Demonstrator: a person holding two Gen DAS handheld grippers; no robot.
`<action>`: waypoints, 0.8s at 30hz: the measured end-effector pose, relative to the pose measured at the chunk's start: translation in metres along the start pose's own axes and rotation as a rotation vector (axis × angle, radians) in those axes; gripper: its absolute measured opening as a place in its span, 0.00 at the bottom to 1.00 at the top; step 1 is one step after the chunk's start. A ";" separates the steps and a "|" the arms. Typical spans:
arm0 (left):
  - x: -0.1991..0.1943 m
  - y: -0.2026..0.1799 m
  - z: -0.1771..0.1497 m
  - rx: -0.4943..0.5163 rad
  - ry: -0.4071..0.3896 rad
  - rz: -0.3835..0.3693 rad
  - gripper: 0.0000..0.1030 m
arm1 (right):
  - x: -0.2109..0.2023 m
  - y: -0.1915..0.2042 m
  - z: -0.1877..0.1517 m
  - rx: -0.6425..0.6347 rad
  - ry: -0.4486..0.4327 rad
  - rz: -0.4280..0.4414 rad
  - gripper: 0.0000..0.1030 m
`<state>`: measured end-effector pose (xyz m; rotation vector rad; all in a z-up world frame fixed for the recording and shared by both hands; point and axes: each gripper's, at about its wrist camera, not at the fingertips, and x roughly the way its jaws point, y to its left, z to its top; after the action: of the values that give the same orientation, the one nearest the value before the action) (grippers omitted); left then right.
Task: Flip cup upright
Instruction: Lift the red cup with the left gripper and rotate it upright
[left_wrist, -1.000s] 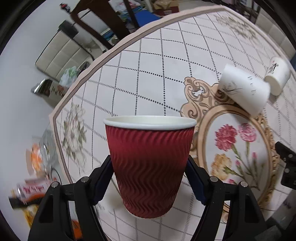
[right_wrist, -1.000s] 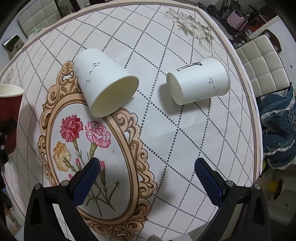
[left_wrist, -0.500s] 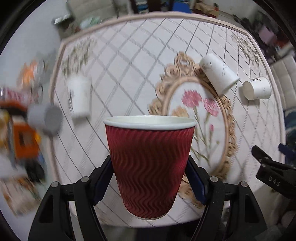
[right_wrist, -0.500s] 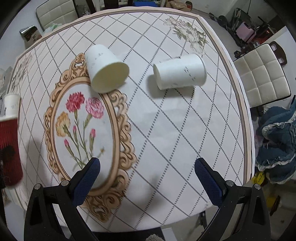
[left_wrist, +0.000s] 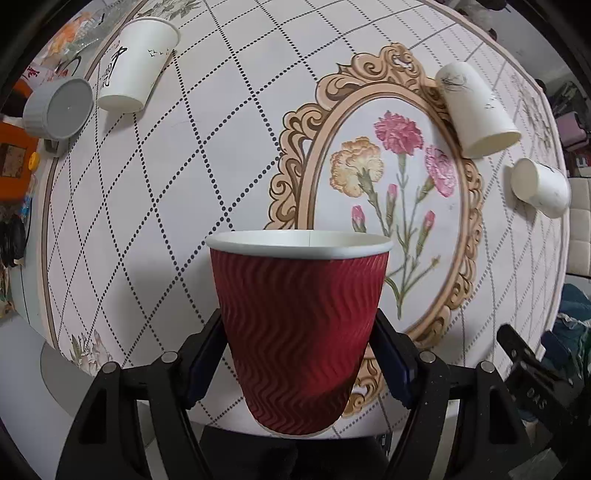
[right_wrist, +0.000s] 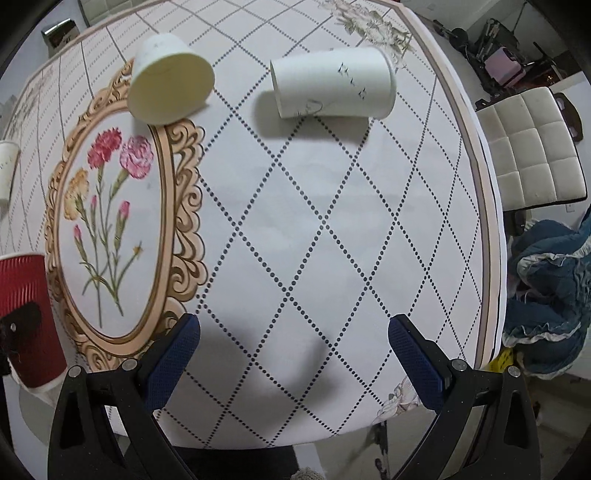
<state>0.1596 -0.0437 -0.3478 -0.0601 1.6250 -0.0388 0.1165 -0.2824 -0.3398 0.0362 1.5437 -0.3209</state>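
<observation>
My left gripper (left_wrist: 299, 354) is shut on a red ripple paper cup (left_wrist: 299, 317), held mouth up above the near edge of the table; the cup also shows at the left of the right wrist view (right_wrist: 26, 306). My right gripper (right_wrist: 293, 354) is open and empty above the tablecloth near the front edge. Two white paper cups lie on their sides: one (right_wrist: 170, 85) (left_wrist: 476, 114) at the top of the floral frame, one (right_wrist: 332, 83) (left_wrist: 541, 186) to its right. A third white cup (left_wrist: 135, 64) stands at the far left.
The round table (right_wrist: 332, 229) has a white diamond-pattern cloth with an oval flower frame (right_wrist: 110, 206). A grey lidded jar (left_wrist: 57, 109) sits beside the far left cup. A white padded chair (right_wrist: 535, 147) and blue clothing (right_wrist: 550, 310) are beyond the right edge.
My left gripper has swung its view rightward and down over the table with the red cup in it, now seen slightly from above. My right gripper has moved nearer the table; the lying cups look bigger.
</observation>
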 end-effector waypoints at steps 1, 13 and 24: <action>0.003 -0.001 0.001 0.001 -0.002 0.003 0.71 | 0.003 0.000 0.000 -0.004 0.005 0.000 1.00; 0.014 -0.010 0.012 0.055 -0.014 0.033 0.91 | 0.015 -0.001 0.002 -0.010 0.018 -0.002 1.00; 0.003 -0.001 0.006 0.076 -0.046 0.046 0.98 | 0.006 0.007 -0.007 -0.001 0.011 -0.008 1.00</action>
<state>0.1654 -0.0448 -0.3514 0.0345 1.5773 -0.0640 0.1114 -0.2751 -0.3472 0.0311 1.5547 -0.3268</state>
